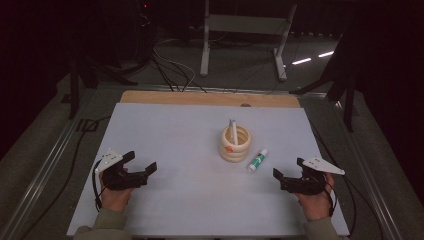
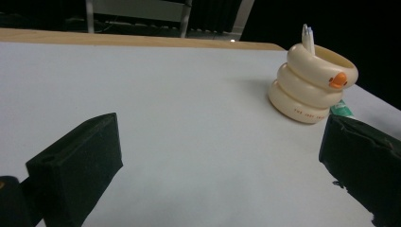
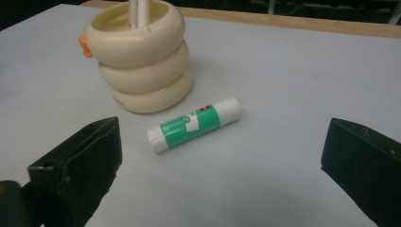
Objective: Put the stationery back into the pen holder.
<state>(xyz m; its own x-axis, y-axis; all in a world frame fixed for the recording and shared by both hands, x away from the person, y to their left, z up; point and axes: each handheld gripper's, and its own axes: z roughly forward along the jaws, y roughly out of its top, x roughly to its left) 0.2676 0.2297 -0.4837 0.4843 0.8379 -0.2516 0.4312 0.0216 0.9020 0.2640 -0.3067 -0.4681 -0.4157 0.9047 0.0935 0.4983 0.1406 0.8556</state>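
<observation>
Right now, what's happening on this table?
A person holds a claw in each hand, both open and holding nothing. The right claw faces a green-and-white glue stick lying flat beside a cream ringed holder with an orange duck bill and a white pen-like item standing inside. The left claw rests farther off over the bare white table. Nothing has been picked up yet.

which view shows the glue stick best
The right gripper view: the glue stick lies whole and close, beside the duck holder. The high view shows it small; the left gripper view shows just a green tip.
</observation>
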